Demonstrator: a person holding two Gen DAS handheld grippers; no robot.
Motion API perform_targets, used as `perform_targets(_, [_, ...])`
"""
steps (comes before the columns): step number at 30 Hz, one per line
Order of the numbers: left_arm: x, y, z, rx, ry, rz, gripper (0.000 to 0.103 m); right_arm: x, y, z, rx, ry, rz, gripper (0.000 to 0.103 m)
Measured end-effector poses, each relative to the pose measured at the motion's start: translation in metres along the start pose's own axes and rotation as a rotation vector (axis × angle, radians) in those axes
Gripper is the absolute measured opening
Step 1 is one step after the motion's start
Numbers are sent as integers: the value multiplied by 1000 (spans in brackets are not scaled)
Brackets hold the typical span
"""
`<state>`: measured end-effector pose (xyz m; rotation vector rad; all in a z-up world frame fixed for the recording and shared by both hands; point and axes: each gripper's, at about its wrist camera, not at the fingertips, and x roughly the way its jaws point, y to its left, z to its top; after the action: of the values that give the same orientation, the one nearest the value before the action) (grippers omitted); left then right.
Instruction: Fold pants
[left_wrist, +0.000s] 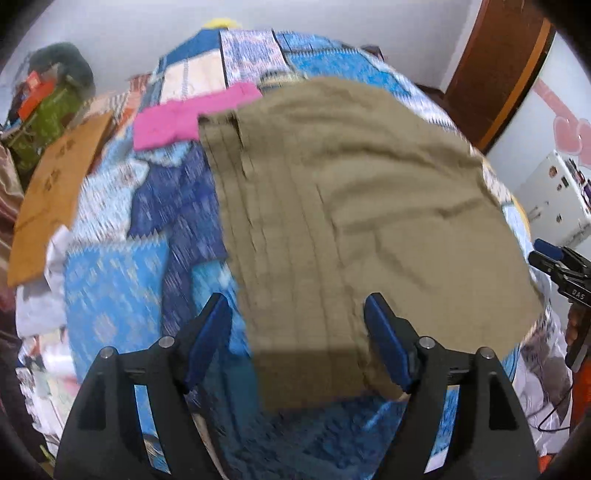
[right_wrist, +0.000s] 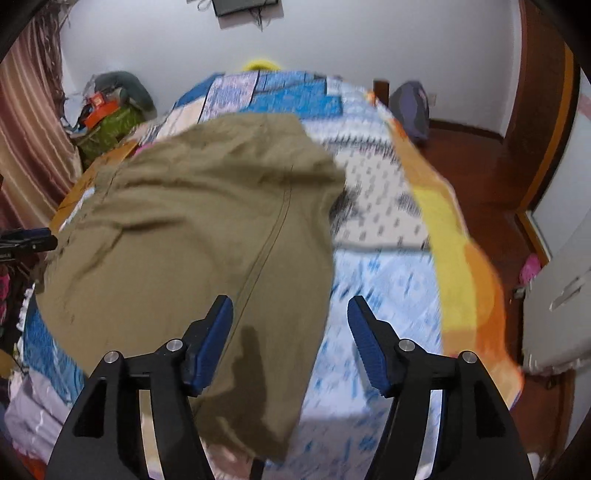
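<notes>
Khaki pants (left_wrist: 351, 206) lie spread on a bed with a blue patterned quilt (left_wrist: 110, 288); they also fill the left and middle of the right wrist view (right_wrist: 192, 229), with a long seam running down them. My left gripper (left_wrist: 297, 306) is open and empty, hovering over the near left edge of the pants. My right gripper (right_wrist: 290, 306) is open and empty above the pants' near right edge. The right gripper also shows at the right edge of the left wrist view (left_wrist: 557, 262). Both views are blurred by motion.
A pink cloth (left_wrist: 184, 114) lies beyond the pants, a brown cardboard sheet (left_wrist: 51, 192) at the bed's left side. Clutter with a green bag (right_wrist: 107, 129) stands in the far left corner. A yellow-orange quilt border (right_wrist: 458, 251) marks the bed's right edge, wooden floor (right_wrist: 476, 158) beyond.
</notes>
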<state>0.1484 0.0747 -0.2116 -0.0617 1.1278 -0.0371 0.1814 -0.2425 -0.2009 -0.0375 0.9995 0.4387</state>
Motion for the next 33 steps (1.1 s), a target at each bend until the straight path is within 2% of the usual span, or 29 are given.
perform_targets(2, [0,-7,-10,29,-21,13,77,15,-1,-10,23,53,35,60])
perform_targets(4, [-3,-10,-14,42,-46,36,76,20,-12,-17,95,57,81,59])
perform_targets(5, [-4,-10,-15,41,-53,37,70,23,-20,-17,145,69,133,48])
perform_targets(6, [-5,-12,-15,45,-61,47,65,23,-21,-18,155,72,134,40])
perform_targets(7, [-6,-14,-16,66,-74,59,61,24,-23,-18,139,70,97,27])
perform_targets(8, [-7,-17,-17,90,-84,75,59,25,-22,-19,124,69,82,18])
perform_targets(10, [-7,-21,-18,127,-109,116,58,28,-21,-21,105,69,70,13])
perform_targets(13, [-7,-12,-19,80,-107,108,58,32,-19,-23,75,63,50,10])
perform_targets(19, [-10,0,-22,35,-101,72,59,27,-11,-29,33,75,34,10])
perform_targets(22, [-20,0,-14,34,-98,61,59,23,-12,-25,35,91,30,15])
perform_targets(25, [-37,1,-1,43,-154,114,61,13,-14,-18,43,83,29,16])
perform_targets(27, [-44,5,11,38,-183,117,68,3,-15,-4,34,39,17,21])
perform_targets(29, [-46,13,29,13,-206,103,72,-4,-15,9,26,-9,12,42])
perform_targets(31, [-38,20,49,-8,-206,125,72,-9,-14,27,5,-64,7,49])
perform_targets(33, [-30,25,67,-21,-198,126,72,-8,-13,45,-19,-97,3,49])
